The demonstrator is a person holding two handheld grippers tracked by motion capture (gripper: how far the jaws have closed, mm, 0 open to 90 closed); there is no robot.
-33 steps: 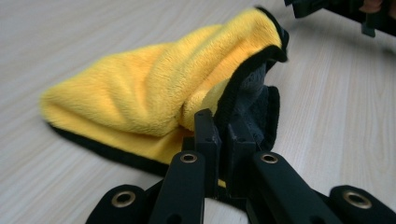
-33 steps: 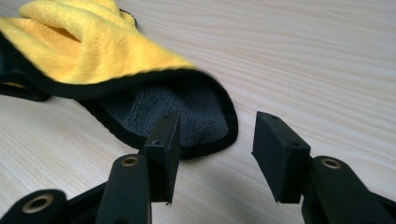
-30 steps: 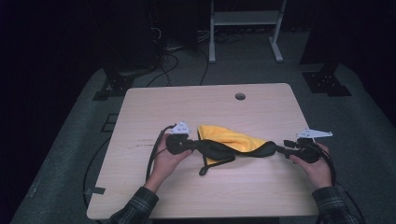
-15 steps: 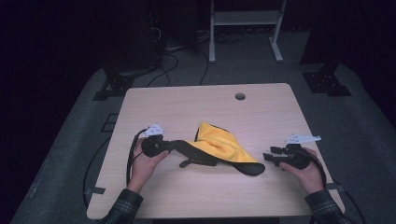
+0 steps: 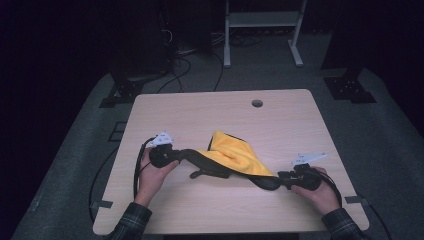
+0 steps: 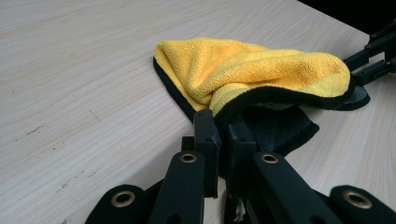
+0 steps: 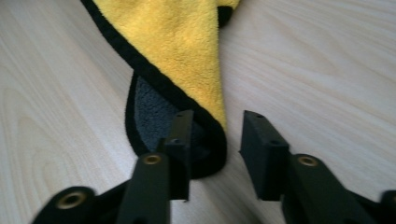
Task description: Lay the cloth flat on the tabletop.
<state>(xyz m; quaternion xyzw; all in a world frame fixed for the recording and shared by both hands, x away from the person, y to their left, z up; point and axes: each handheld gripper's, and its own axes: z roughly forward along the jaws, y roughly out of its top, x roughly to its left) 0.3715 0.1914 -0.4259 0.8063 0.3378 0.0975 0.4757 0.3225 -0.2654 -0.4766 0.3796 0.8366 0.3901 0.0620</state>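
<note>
Both grippers are matte black throughout. The left gripper [image 6: 223, 135] has two flat, square-ended jaws on broad linkage arms – each arm pinned by brass-coloured ringed rivets. The right gripper [image 7: 218, 140] is of the same build. In the high view each carries a pale grey three-cornered plate and trails a black cable. Sleeves – dark plaid, cuffed at the wrists.

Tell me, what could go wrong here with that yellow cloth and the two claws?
1. The right gripper has been closing, but its jaws stand apart with the cloth corner between them; a pull now might slip off.
2. The left gripper pinches only the black-edged corner; a tug could free it.
3. The cloth lies bunched and folded over, so it may spread unevenly.
</note>
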